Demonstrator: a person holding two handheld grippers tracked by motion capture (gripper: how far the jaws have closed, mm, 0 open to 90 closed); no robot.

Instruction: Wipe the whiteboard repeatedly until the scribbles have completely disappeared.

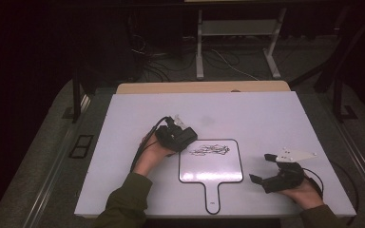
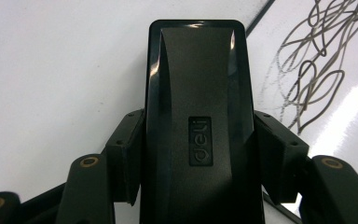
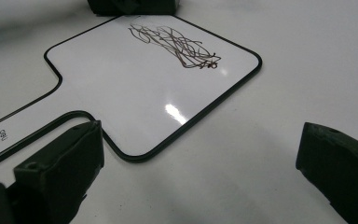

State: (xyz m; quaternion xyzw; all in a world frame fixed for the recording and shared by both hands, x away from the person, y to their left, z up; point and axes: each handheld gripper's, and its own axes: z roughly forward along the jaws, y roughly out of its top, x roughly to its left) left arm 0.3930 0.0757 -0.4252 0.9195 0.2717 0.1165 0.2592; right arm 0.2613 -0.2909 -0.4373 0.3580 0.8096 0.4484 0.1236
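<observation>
A small paddle-shaped whiteboard (image 1: 211,168) with a black rim lies flat on the white table (image 1: 266,114), handle toward the person. Black scribbles (image 1: 210,150) cover its far part. My left gripper (image 1: 184,140) is shut on a black eraser (image 2: 199,116), its pads pressed on both long sides. The eraser sits low over the table at the board's far left corner, beside the scribbles (image 2: 312,70). My right gripper (image 1: 261,167) stands open and holds nothing, low over the table just right of the board (image 3: 135,84); in its own view the scribbles (image 3: 175,44) lie ahead.
A wooden board edge (image 1: 202,87) shows past the table's far side. Beyond it the floor holds cables (image 1: 161,61) and a metal stand (image 1: 237,42). Bare white tabletop surrounds the whiteboard on the far and right sides.
</observation>
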